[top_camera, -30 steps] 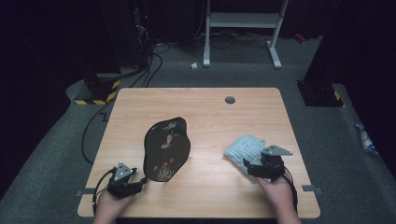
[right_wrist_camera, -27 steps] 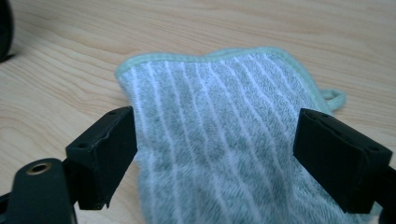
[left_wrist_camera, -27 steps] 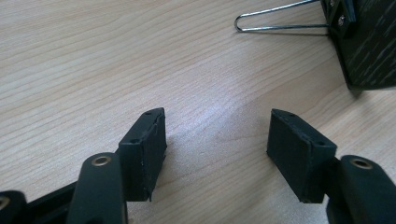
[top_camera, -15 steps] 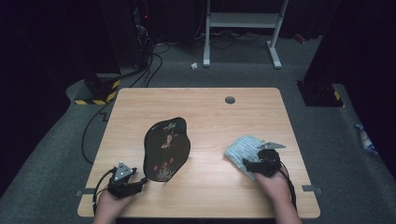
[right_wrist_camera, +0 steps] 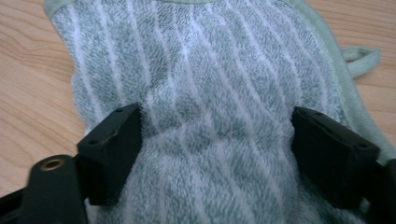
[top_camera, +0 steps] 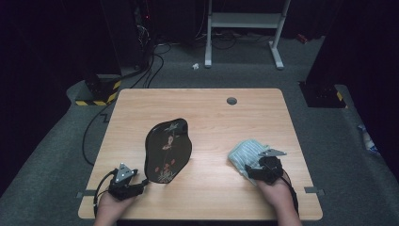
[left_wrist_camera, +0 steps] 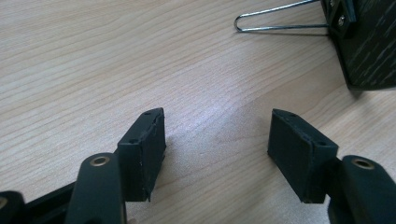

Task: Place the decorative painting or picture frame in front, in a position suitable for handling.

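Observation:
A green-and-white striped towel [top_camera: 243,151] lies bunched on the right side of the wooden table [top_camera: 211,113]. My right gripper [top_camera: 251,168] rests on its near edge. In the right gripper view the towel [right_wrist_camera: 210,56] spreads under and between the jaws of that gripper [right_wrist_camera: 215,111]; they stand wide and have just been closing, with the cloth rising slightly between them. A black lacquered plate [top_camera: 167,148] with red flowers stands propped left of centre. My left gripper [top_camera: 140,184] lies just left of it, open over bare wood [left_wrist_camera: 218,113].
The plate's wire stand foot [left_wrist_camera: 275,23] and dark edge [left_wrist_camera: 369,46] sit ahead and to the right of the left jaws. A round cable hole [top_camera: 231,100] marks the table's far side. Cables and a white desk frame [top_camera: 244,21] lie on the floor beyond.
My right gripper has sunk onto the towel and now sits lower on its near edge. The left gripper and the plate have stayed where they were.

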Demonstrator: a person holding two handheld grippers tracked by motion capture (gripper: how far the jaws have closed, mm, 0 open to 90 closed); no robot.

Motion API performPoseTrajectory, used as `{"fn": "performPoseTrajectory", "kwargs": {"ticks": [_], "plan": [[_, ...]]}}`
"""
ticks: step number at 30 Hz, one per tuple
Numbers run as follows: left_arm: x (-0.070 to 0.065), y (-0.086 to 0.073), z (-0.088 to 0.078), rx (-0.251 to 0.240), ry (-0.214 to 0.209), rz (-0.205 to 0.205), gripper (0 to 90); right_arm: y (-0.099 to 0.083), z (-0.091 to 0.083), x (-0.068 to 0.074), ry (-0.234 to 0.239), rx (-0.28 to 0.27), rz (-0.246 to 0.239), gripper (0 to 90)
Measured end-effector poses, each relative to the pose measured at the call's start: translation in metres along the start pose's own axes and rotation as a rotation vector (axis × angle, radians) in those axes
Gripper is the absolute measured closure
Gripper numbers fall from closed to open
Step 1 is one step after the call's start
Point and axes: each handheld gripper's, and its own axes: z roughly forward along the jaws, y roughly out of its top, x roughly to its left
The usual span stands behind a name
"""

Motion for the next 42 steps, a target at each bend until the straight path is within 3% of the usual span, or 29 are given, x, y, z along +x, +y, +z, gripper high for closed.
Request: {"fn": "performPoseTrajectory", "kwargs": {"ticks": [10,21,30,35,42], "plan": [[0.0,0.0,0.0,0.0,0.003,-0.001,37.0,-0.005,-0.005,0.007,0.036,-0.038,-0.006,46.3],[0.0,0.0,0.0,0.001,0.008,0.0,37.2,-0.009,-0.006,0.012,0.056,-0.076,-0.031,64.1],[0.0,0.0,-0.001,-0.009,-0.003,-0.006,43.6,-0.009,-0.012,0.016,0.045,-0.14,-0.027,69.7],[-0.005,-0.001,-0.005,-0.038,-0.035,0.013,45.0,-0.004,-0.024,0.023,0.038,-0.213,-0.039,69.8],[-0.02,0.0,-0.019,-0.099,-0.065,0.051,43.1,0.005,-0.04,0.031,0.067,-0.318,-0.037,69.7]]}}
